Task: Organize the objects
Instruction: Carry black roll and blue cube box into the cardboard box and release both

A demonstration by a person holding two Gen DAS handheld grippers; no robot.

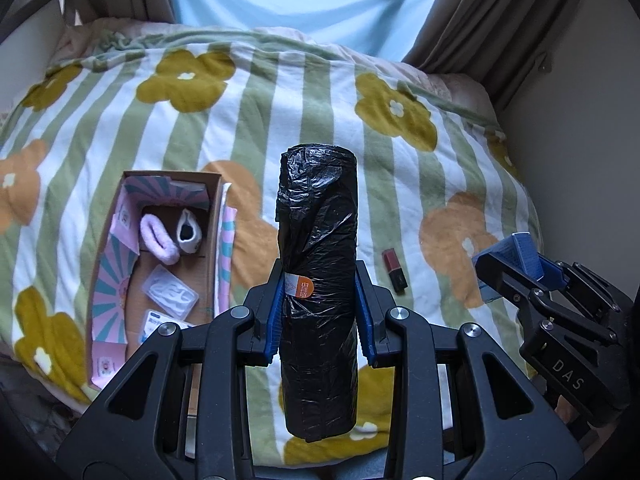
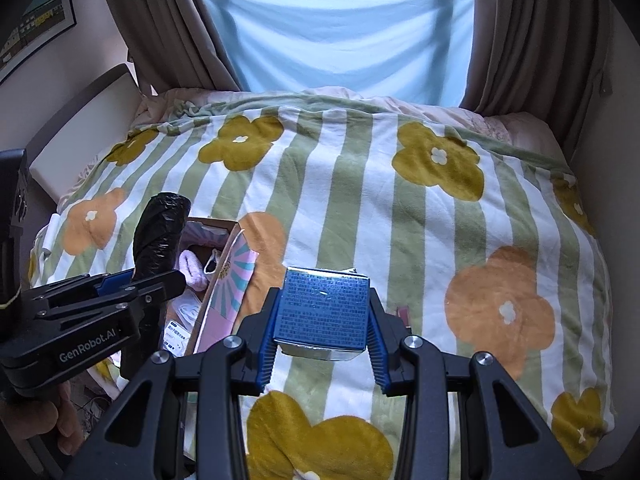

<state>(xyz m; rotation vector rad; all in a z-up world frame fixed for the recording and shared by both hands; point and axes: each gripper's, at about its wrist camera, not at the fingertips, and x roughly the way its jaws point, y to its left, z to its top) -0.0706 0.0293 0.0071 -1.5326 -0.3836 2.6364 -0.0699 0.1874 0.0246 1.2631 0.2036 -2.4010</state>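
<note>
My left gripper [image 1: 320,280] is shut on a black roll of rubbish bags [image 1: 318,264] and holds it upright above the flowered blanket, to the right of an open cardboard box [image 1: 218,216]. The box holds a pink sock [image 1: 158,240], a white sock [image 1: 188,232] and clear packets [image 1: 170,292]. A small red and black case [image 1: 395,271] lies on the blanket right of the roll. My right gripper [image 2: 324,300] is shut on a blue box [image 2: 324,308], held above the blanket. The left gripper [image 2: 120,280], the roll [image 2: 160,232] and the cardboard box [image 2: 228,280] show at the left of the right wrist view.
The blanket [image 2: 360,184] covers a bed with brown curtains [image 2: 160,20] and a pale blue sheet [image 2: 344,28] behind it. A white headboard panel [image 2: 80,120] stands at the left and a wall [image 2: 616,200] at the right. My right gripper [image 1: 516,260] shows at the right of the left wrist view.
</note>
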